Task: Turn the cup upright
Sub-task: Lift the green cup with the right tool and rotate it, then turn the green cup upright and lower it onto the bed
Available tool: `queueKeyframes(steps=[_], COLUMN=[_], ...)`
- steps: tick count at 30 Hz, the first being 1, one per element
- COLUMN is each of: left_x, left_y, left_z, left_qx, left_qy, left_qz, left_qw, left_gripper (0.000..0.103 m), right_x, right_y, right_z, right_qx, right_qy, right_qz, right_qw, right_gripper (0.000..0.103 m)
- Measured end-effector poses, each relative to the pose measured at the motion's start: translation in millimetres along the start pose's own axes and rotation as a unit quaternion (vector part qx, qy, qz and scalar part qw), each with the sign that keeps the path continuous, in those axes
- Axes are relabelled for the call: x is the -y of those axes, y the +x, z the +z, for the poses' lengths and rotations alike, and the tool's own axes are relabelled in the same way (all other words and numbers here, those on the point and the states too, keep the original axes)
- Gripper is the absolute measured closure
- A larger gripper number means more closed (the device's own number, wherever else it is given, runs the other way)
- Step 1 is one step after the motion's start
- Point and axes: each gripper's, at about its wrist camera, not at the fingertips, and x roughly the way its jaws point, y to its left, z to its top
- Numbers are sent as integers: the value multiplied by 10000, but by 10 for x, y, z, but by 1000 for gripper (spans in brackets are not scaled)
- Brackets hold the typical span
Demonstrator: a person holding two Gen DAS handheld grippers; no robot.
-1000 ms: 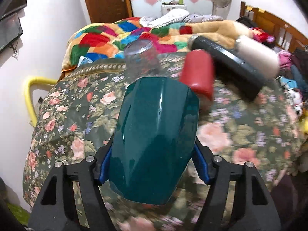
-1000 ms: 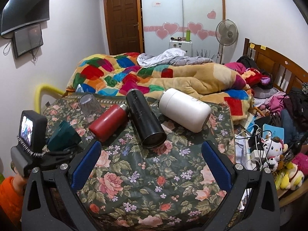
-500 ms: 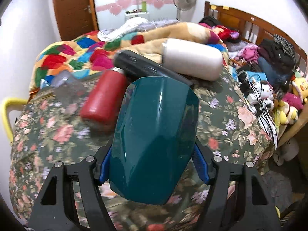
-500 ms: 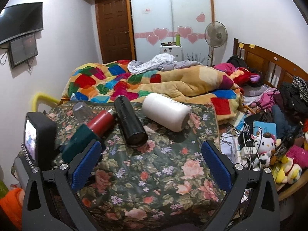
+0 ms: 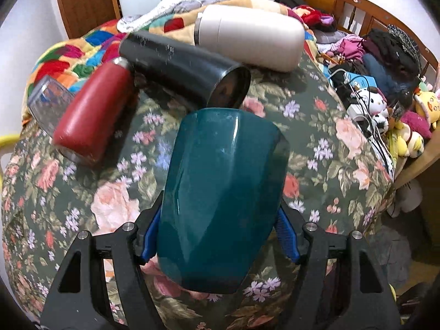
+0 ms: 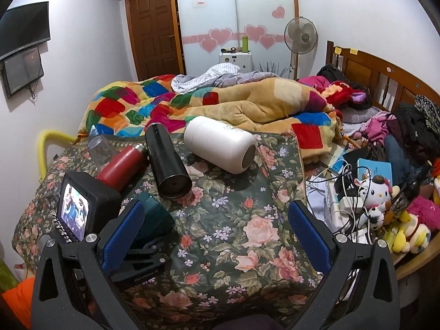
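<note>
My left gripper (image 5: 220,233) is shut on a dark teal cup (image 5: 222,195) and holds it above the floral cloth (image 5: 316,143), its far end pointing away from the camera. The same cup (image 6: 154,220) shows in the right wrist view at lower left, held in the left gripper beside its camera unit (image 6: 82,206). My right gripper (image 6: 217,233) is open and empty above the cloth, to the right of the cup.
On the cloth lie a black tumbler (image 5: 184,68), a red bottle (image 5: 93,115), a white flask (image 5: 247,35) and a clear glass (image 5: 46,104), upside down. A colourful blanket (image 6: 220,104) lies behind. Cables and plush toys (image 6: 376,192) crowd the right edge.
The left gripper has swung to the right with the teal cup, from facing the clear glass to facing the black tumbler. The right gripper has pulled back slightly and stays open.
</note>
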Motion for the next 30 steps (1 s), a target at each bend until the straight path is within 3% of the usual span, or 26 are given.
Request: queueKeyframes(steps=[8,11,16,23,26,30], left_x=[-157,-243,-436,-970,-1193,-1314], left_y=[-206,-368,-619,-1131,-1253,-1304], left_z=[-191,-272,-384,-622,-742,-843], left_qx=[-5,213,414,859,915,957], left_qy=[-236,-398,-606,-1031,-1193,-1253], left_qz=[-499,-609,-450,350,799,947], left_qw=[9985,9971,9963,9903,9854,9830], left_gripper=[33,19,15,15,15,15], right_x=[-116,-172,-252,-419,-526,-645], right_y=[61,114,229,634,847,1071], right_z=[3,-8,-79,-227,-319,-444], right_qx=[-148,-286,-625,-1533,-1916,-2368], right_qy=[-69,-41,33,523,705,863], right_qz=[-13,100,291,953,1106,1160], right_qw=[9999,9995,9976,9822,9727,9607], right_gripper=[0,0,0,1,10,21])
